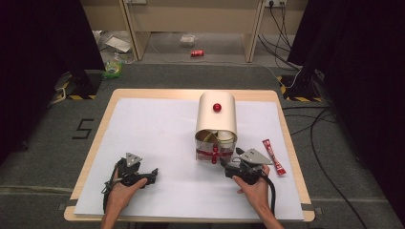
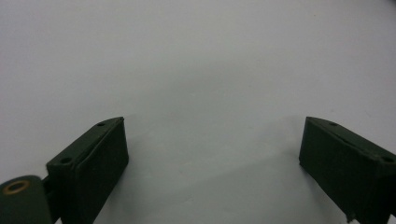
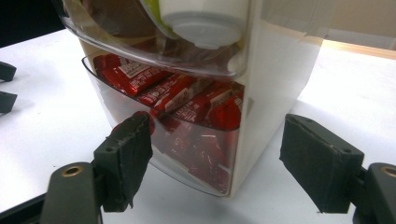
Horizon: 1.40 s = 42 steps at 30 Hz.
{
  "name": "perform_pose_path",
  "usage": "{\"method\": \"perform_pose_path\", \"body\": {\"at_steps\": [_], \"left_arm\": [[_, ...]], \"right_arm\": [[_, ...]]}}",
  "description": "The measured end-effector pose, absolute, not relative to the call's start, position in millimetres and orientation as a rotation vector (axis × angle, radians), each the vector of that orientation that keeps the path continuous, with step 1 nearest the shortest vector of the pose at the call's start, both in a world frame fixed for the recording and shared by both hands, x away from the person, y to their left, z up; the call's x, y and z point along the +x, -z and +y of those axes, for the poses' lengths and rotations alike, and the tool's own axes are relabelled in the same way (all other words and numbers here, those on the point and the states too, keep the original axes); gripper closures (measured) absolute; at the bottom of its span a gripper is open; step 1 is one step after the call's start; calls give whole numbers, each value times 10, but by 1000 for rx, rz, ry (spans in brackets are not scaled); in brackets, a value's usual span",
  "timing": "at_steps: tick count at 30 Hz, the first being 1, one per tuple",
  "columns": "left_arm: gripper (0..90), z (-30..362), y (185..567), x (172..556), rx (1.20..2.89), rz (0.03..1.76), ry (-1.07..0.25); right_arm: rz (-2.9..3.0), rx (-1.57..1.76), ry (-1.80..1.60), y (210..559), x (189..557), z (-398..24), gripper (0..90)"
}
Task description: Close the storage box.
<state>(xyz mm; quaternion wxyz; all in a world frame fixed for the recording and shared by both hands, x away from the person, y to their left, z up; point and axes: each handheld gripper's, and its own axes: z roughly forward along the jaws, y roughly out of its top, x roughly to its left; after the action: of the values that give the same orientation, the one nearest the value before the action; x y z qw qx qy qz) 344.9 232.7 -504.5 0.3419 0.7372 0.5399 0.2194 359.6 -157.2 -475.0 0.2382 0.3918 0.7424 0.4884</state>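
At the table's near edge the left gripper (image 1: 152, 172) rests released on the white sheet (image 1: 157, 133), while the right gripper (image 3: 212, 154), jaws spread and empty, faces the clear lower drawer (image 3: 187, 154) of red packets (image 3: 173, 91), whose knob may slip off-centre.

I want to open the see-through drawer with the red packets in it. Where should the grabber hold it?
Probably by the small red knob on the front of the clear lower drawer, coming straight at it from the person's side. The knob sticks out, while the drawer's curved front looks too wide and smooth. The right gripper is open right before it.
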Motion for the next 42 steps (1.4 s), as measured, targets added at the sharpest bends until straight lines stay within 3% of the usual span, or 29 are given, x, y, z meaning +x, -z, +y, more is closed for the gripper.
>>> {"method": "perform_pose_path", "body": {"at_steps": [42], "left_arm": [[75, 2329, 5045, 3448, 1915, 1404, -569]], "right_arm": [[1956, 1185, -1379, 4601, 3404, -2117, 261]]}}
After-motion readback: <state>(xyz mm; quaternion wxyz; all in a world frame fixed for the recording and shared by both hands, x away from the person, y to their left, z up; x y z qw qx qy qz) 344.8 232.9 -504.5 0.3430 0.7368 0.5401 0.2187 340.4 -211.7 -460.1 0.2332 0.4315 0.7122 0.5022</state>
